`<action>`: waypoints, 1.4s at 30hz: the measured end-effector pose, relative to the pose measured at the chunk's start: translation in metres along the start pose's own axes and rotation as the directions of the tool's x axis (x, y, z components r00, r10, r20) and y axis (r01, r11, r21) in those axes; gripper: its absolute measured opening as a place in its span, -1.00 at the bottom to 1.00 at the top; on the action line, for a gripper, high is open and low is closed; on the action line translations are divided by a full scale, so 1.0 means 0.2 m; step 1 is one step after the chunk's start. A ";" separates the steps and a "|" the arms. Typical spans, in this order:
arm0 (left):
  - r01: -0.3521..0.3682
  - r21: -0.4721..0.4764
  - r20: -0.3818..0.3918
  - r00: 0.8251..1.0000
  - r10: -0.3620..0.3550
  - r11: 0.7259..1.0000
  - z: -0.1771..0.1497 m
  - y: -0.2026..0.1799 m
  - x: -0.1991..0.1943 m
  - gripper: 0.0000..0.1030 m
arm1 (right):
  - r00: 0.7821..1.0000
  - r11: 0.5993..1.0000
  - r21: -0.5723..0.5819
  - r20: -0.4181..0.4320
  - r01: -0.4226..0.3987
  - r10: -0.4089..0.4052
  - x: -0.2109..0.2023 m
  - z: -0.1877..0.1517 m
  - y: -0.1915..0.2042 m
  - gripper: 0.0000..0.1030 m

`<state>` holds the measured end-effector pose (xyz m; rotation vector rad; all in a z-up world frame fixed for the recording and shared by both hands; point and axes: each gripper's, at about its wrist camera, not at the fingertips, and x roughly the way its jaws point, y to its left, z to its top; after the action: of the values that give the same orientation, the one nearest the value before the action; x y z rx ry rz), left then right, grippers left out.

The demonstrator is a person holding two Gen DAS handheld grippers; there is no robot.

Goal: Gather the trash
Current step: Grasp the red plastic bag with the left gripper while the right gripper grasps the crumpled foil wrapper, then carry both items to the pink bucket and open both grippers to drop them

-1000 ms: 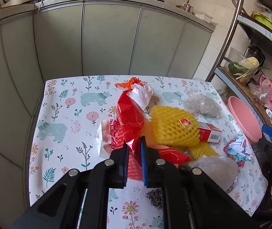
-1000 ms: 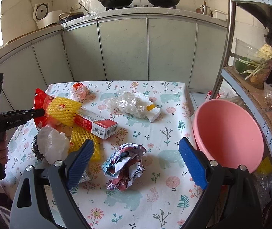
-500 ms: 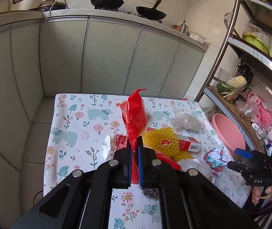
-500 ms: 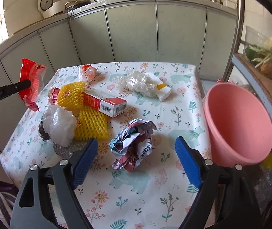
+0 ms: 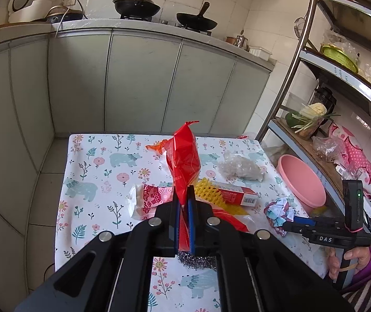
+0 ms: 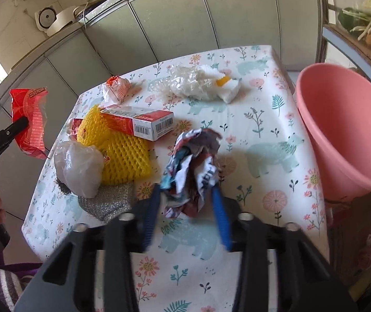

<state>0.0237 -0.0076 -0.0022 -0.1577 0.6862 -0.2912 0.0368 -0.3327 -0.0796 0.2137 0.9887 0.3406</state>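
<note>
My left gripper (image 5: 183, 200) is shut on a red plastic wrapper (image 5: 184, 161) and holds it up above the table; it also shows at the left of the right wrist view (image 6: 30, 122). My right gripper (image 6: 186, 195) has closed in around a crumpled printed paper ball (image 6: 193, 166) on the floral tablecloth (image 6: 263, 135), its blue fingers (image 6: 218, 202) touching the ball's two sides. The pink basin (image 6: 341, 130) stands at the table's right edge.
Yellow foam net (image 6: 123, 150), a red and white box (image 6: 143, 124), a white plastic bag (image 6: 78, 166), a steel scourer (image 6: 107, 202), clear crumpled plastic (image 6: 193, 85) and a small orange-white wrapper (image 6: 116, 88) lie on the table. Cabinets stand behind, a shelf rack to the right.
My left gripper has lifted the red wrapper up off the pile. My right gripper has moved forward onto the paper ball and its fingers have narrowed around it.
</note>
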 end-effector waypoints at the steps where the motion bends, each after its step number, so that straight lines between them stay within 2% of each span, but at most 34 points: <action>1: 0.000 0.005 0.002 1.000 0.000 1.000 0.00 -0.01 0.00 -0.92 | 1.000 1.000 0.001 0.002 -0.005 0.005 -0.01 0.00 0.00 -0.48; 7: -0.001 0.030 0.018 1.000 0.000 1.000 0.02 -0.08 -0.03 -0.92 | 0.999 0.999 -0.023 0.038 -0.033 0.034 -0.07 -0.02 0.00 -0.54; 17: 0.039 0.080 0.048 0.998 -0.042 0.996 0.11 -0.29 -0.01 -0.92 | 0.981 0.999 -0.045 0.189 -0.025 0.033 -0.29 0.01 -0.05 -0.54; 24: 0.118 0.130 0.056 0.990 -0.126 0.985 0.19 -0.55 0.10 -0.92 | 0.963 0.999 0.009 0.266 0.040 -0.041 -0.41 0.03 -0.21 -0.54; 30: 0.200 0.204 0.039 0.976 -0.212 0.958 0.24 -0.85 0.23 -0.92 | 0.944 0.989 0.094 0.300 0.112 -0.135 -0.48 0.03 -0.40 -0.54; 37: 0.266 0.272 -0.023 0.963 -0.270 0.925 0.25 -1.16 0.47 -0.92 | 0.928 0.967 0.186 0.297 0.175 -0.225 -0.50 0.04 -0.61 -0.54; 42: 0.293 0.286 -0.086 0.956 -0.280 0.912 0.21 -1.32 0.68 -0.92 | 0.929 0.956 0.223 0.274 0.189 -0.247 -0.46 0.04 -0.71 -0.54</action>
<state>0.0946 -0.2997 0.0107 0.0369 0.6538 -0.6779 0.0242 -0.4994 -0.0501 0.3180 0.7346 0.0032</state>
